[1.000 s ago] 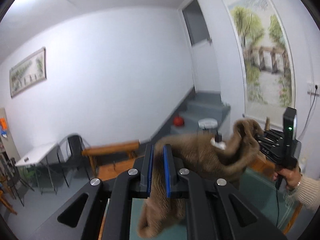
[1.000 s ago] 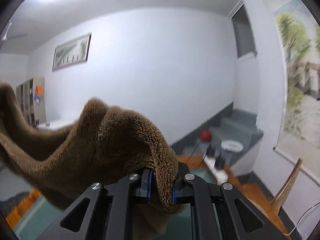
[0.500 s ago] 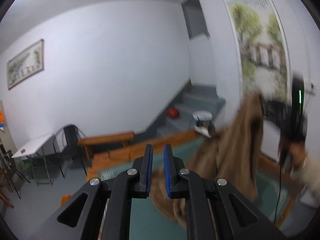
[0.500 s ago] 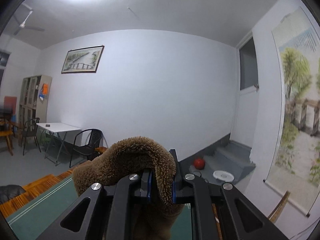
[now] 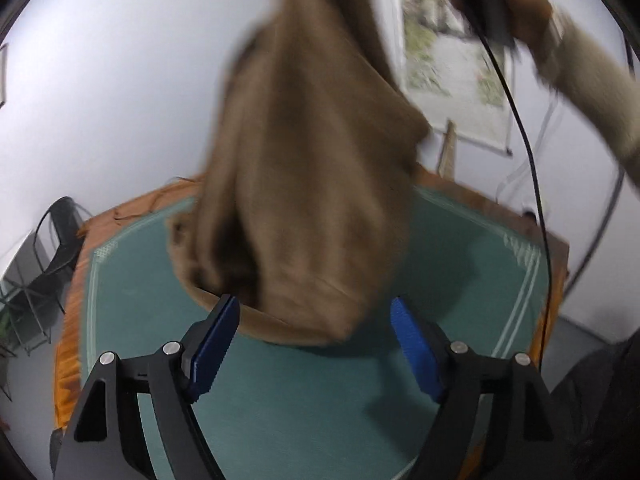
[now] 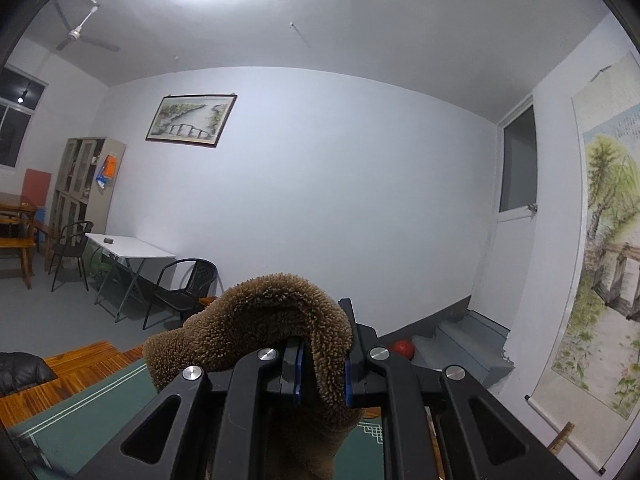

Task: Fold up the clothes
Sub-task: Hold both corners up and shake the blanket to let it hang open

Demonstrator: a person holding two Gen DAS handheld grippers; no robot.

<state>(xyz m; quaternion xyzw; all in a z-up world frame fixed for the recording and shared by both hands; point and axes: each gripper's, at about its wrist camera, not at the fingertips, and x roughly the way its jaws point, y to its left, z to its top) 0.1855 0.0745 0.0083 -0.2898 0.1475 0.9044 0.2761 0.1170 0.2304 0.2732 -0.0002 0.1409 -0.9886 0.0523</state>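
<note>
The brown fleece garment [image 6: 280,320] sat pinched between my right gripper's [image 6: 322,376] fingers, draping down to the green table mat [image 5: 280,400]. My left gripper [image 5: 314,320] had just been opening, fingers spread with the hem between them, ungripped.

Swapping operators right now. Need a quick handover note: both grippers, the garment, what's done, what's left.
Left gripper: open. Its jaws have just been opening; the hem of the brown fleece garment hangs between them, pads not pressing on it.
Right gripper: shut on a fuzzy fold of the garment, holding it up.
Garment: hangs from the right gripper, its lower end down on the green table mat; picture blurred.
Done: garment lifted; no fold visible.
Left: probably regrip the bottom with the left gripper, lay it flat, fold.
</note>
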